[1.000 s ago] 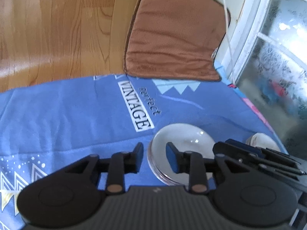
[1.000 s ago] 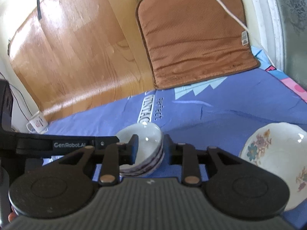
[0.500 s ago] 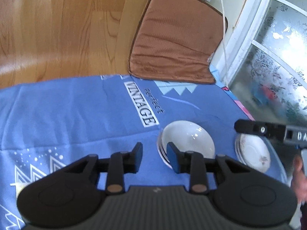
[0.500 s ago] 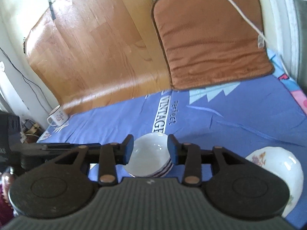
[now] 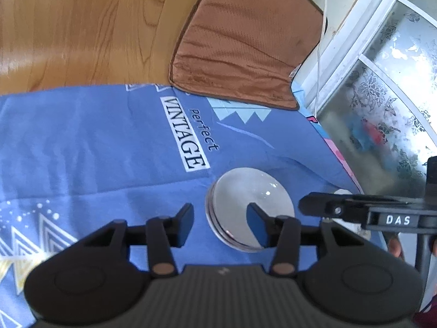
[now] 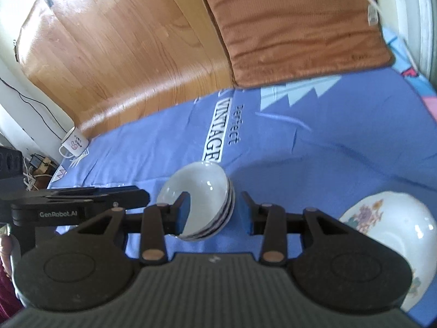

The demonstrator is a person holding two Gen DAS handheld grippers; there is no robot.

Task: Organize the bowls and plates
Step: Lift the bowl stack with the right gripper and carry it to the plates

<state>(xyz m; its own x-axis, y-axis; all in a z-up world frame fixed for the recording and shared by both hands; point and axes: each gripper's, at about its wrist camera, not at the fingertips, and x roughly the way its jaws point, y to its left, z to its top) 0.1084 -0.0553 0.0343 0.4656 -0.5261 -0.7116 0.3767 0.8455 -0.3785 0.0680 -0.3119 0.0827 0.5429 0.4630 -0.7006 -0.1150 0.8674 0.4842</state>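
Stacked bowls (image 5: 250,207) beside "perfect VINTAGE" cloth print (image 5: 188,134), both hand-held grippers spread apart.

Right claw (image 6: 214,209) open, fingers either side of a stack of white bowls (image 6: 200,199) on the blue cloth (image 6: 314,164); contact unclear. Left claw (image 6: 82,199) reaches in from the left, tip near the stack's left rim. Floral plate (image 6: 387,235) lower right, apart from the stack. Brown cushion (image 6: 295,24) at the back, mug (image 6: 73,145) far left.
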